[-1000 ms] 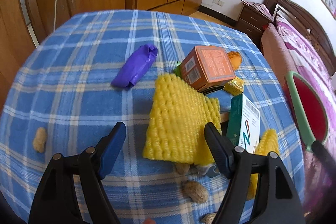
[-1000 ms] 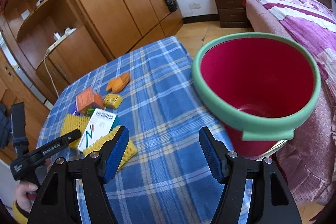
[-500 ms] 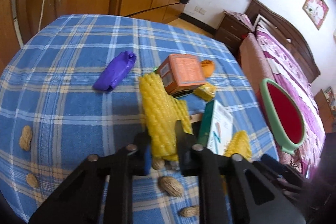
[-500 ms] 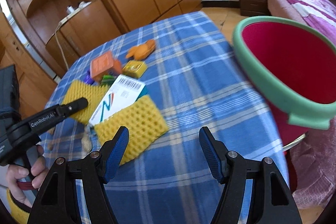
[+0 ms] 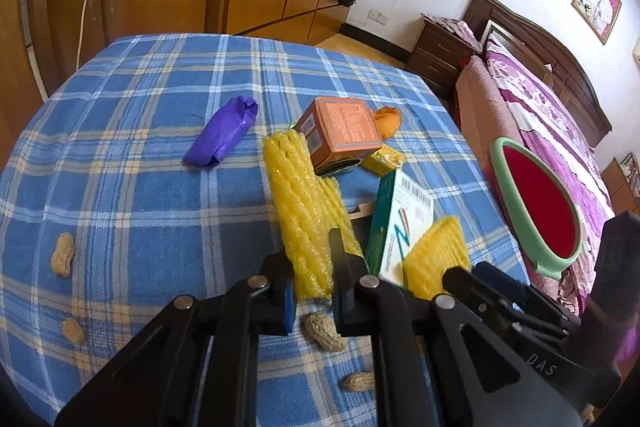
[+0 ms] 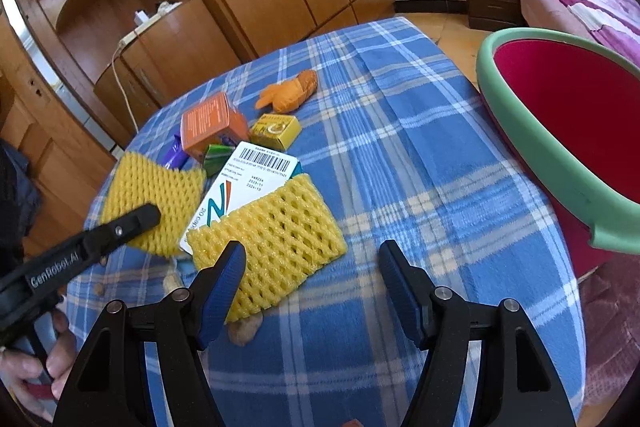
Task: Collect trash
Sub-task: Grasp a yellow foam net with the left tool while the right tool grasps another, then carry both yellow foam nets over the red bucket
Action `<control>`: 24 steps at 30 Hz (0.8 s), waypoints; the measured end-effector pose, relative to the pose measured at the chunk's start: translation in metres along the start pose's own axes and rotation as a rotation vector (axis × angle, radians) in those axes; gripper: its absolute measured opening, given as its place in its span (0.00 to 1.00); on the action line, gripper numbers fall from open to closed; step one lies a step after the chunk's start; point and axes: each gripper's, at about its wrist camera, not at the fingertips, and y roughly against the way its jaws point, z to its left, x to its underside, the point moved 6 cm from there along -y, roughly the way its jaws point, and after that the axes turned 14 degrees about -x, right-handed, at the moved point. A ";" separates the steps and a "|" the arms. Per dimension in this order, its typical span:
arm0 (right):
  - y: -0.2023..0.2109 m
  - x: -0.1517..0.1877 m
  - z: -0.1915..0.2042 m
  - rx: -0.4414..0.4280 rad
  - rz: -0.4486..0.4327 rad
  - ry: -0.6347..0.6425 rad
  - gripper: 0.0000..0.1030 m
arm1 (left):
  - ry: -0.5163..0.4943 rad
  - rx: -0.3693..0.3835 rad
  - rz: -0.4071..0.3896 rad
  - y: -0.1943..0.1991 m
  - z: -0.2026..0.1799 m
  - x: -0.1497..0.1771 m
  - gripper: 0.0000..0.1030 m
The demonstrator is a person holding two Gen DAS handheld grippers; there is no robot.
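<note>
Yellow foam net (image 5: 308, 223) pinched in my left gripper (image 5: 312, 291); right gripper (image 6: 308, 279) gapes; thin grip may slip.

Yellow foam net (image 5: 304, 211), blue plaid tablecloth (image 5: 140, 195), red green-rimmed bucket (image 6: 568, 115).

One yellow foam net (image 5: 304, 215) stands pinched up on edge; another (image 6: 276, 239) lies flat against a white carton (image 6: 240, 195). Orange box (image 5: 344, 131), purple wrapper (image 5: 224, 139) and peanuts (image 5: 63, 254) litter the counter beside a red bin (image 6: 568, 131).
</note>
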 end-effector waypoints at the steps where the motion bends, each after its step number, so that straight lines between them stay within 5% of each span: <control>1: -0.001 -0.001 0.001 0.002 -0.004 0.007 0.67 | 0.002 -0.002 0.003 0.000 0.001 0.001 0.12; 14: -0.009 -0.001 0.011 -0.045 0.013 0.041 0.05 | 0.003 -0.019 0.007 0.001 0.007 0.005 0.12; 24: 0.011 -0.003 0.027 -0.084 -0.060 0.079 0.00 | -0.005 -0.014 -0.039 0.021 0.008 0.003 0.12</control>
